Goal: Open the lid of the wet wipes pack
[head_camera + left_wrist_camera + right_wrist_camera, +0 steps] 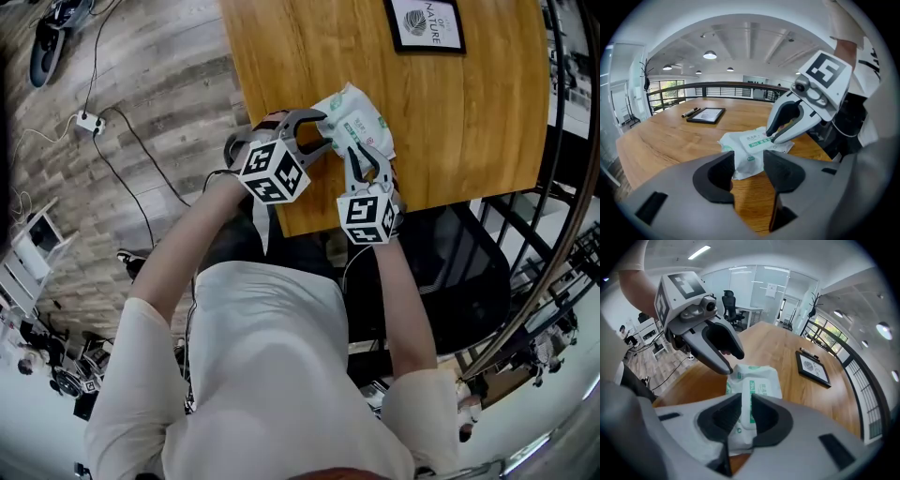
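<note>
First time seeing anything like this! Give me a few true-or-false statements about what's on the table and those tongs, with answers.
1. The wet wipes pack lies on the wooden table. True.
2. Its lid stands flipped open. False: the lid lies flat, shut.
3. The left tongs stand open, gripping nothing. True.
4. The framed picture rests on the pack. False: it lies apart, farther back on the table.
5. The right tongs hang over the pack. True.
</note>
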Demonstrator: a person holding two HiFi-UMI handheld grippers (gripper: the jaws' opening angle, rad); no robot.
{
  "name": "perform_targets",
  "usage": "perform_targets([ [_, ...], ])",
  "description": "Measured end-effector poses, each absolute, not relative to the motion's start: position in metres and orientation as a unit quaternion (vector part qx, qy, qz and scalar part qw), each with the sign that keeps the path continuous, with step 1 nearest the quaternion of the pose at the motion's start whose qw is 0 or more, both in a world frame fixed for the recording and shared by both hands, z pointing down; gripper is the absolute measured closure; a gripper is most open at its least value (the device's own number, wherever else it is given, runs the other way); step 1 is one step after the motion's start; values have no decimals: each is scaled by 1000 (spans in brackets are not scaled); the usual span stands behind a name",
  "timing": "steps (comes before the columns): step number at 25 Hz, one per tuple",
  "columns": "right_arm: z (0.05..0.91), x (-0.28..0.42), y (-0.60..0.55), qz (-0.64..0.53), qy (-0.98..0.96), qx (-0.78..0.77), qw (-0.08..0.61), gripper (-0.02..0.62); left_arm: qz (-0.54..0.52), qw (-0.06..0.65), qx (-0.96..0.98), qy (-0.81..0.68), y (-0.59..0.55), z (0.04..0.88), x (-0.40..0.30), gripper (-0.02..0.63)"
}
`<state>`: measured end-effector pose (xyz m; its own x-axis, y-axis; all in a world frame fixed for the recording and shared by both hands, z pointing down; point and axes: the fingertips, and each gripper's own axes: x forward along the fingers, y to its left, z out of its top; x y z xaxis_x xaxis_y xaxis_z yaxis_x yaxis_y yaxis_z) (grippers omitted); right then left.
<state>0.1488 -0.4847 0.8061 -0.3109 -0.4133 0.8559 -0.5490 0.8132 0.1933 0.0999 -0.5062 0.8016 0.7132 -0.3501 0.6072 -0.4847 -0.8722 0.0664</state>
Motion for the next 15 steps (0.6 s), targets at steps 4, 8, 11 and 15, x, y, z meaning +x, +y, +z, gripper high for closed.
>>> perform_targets([
  [4, 813, 147, -486, 45, -803, 299, 514, 534, 321, 81, 918, -218, -507, 812, 101, 411],
  [8, 820, 148, -485, 20, -798, 294, 526, 529, 326, 64, 919, -214, -507, 818, 107, 403],
  [11, 824, 146, -487, -3, -792, 294, 535, 527, 325, 64, 919, -215, -509, 825, 107, 403],
  [15, 831, 144, -489, -25, -787, 292, 543, 525, 325, 62, 920, -212, -510, 835, 109, 408],
])
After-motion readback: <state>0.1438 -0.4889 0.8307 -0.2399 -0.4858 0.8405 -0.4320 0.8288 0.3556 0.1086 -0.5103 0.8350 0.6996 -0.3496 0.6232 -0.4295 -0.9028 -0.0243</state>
